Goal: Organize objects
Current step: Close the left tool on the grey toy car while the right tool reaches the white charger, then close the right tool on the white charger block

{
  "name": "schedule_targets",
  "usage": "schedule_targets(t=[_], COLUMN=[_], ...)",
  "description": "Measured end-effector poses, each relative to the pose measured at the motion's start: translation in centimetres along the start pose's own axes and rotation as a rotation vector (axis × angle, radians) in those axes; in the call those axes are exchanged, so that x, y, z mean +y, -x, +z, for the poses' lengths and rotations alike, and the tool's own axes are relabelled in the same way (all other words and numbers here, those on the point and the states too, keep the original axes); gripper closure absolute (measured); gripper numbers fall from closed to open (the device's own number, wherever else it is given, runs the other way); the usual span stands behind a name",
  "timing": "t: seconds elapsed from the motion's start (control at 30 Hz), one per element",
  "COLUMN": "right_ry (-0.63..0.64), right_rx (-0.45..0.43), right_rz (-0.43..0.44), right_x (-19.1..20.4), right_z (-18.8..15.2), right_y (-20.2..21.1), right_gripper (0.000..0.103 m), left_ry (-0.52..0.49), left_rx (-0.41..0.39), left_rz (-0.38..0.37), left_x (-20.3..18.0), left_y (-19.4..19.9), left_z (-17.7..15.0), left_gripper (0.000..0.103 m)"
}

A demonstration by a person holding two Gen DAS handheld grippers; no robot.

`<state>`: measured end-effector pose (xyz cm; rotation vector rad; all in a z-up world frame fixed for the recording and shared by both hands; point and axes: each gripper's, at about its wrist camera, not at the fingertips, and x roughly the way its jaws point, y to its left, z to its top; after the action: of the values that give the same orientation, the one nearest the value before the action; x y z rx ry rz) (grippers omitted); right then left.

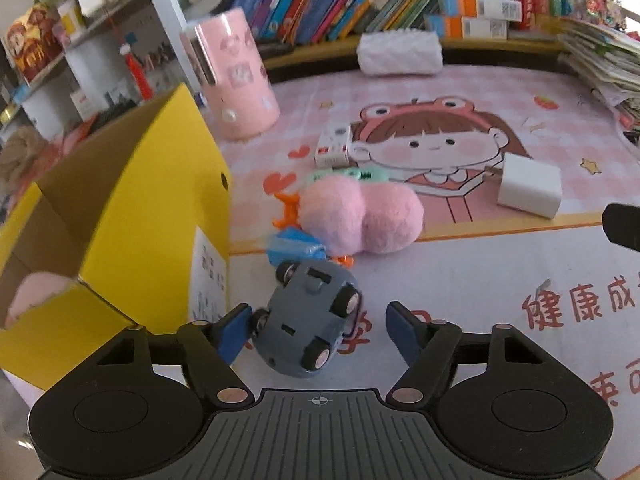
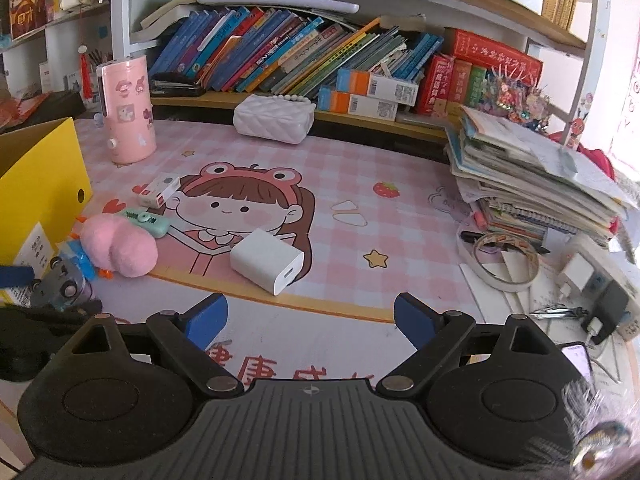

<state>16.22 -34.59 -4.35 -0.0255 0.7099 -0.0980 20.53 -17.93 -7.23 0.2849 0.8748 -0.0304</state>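
The left tongs straddle an upturned grey toy car on the desk beside the yellow box; the left pad touches a wheel, the right stands clear, so nothing is gripped; the right tongs gape empty near the white charger

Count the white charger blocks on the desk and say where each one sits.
2. One white charger block lies on the pink mat ahead of the right gripper; another charger is plugged into the power strip at right. Clutter may hide more.
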Motion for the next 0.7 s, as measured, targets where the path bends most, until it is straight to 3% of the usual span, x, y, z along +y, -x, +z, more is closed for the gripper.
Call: schedule_targets(t=[0.07, 0.17, 0.5, 0.7], right_ry=[-0.009, -0.008, 0.048, 0.076], right_rx=[0.005, 0.012, 0.043, 0.077], right_rz=[0.017, 0.042, 0.113, 0.14], right_x=[-0.2, -0.1, 1.0, 1.8], right_z=[0.3, 0.7, 2.2, 2.2], right_y=[-0.6, -1.6, -6.9, -10.1], right_gripper=[0.013, 0.013, 0.012, 0.014], left_ry=[0.012, 0.019, 0.141, 0.147], left_rx=[0.015, 0.014, -0.04, -0.059], left_rz=[-0.007, -0.026, -0.222, -0.266], left_x=[0.3, 0.4, 2.6, 3.4], left_y=[-0.5, -0.4, 2.4, 3.5], left_z=[0.0, 0.1, -0.3, -0.9], left_gripper=[0.045, 0.046, 0.046, 0.046])
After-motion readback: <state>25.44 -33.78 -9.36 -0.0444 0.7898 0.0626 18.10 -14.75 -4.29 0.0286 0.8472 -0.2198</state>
